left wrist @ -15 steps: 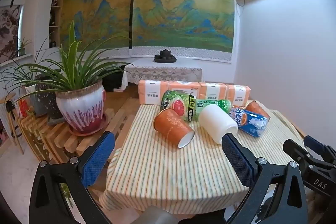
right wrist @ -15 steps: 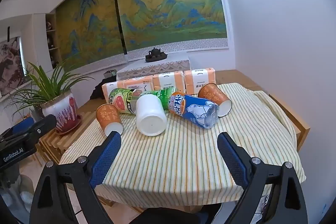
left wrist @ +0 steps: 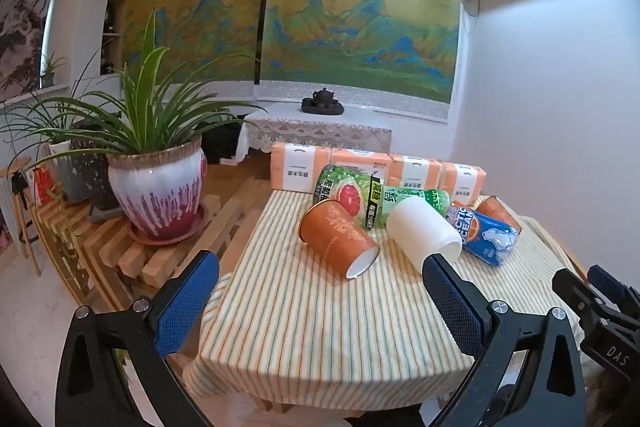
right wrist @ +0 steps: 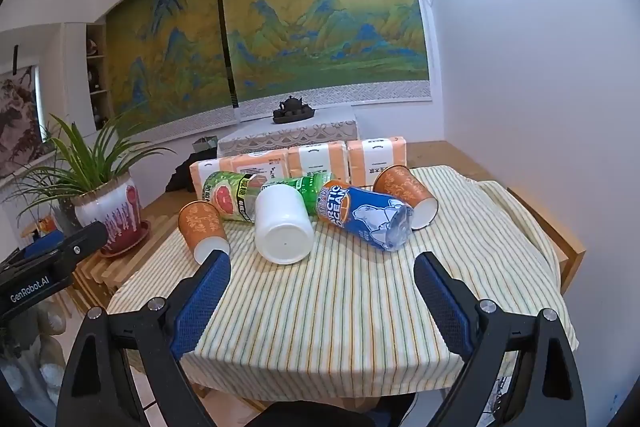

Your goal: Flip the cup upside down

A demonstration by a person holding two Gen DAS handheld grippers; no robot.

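Three cups lie on their sides on the striped tablecloth (left wrist: 320, 327). An orange paper cup (left wrist: 336, 239) lies at the left, mouth toward me; it also shows in the right wrist view (right wrist: 202, 227). A white cup (left wrist: 424, 231) lies in the middle, also in the right wrist view (right wrist: 282, 227). A second orange cup (right wrist: 406, 195) lies at the right, also in the left wrist view (left wrist: 498, 213). My left gripper (left wrist: 320, 307) is open and empty, short of the cups. My right gripper (right wrist: 322, 301) is open and empty, also short of them.
A blue can (right wrist: 366, 217), a green can (right wrist: 228, 195) and a green bottle (right wrist: 308, 187) lie among the cups. Orange tissue packs (right wrist: 316, 159) line the back. A potted plant (left wrist: 156, 187) stands on a wooden rack at left. A white wall is at right.
Both grippers have moved slightly forward toward the table; the cups look a little larger. Nothing on the table has moved.
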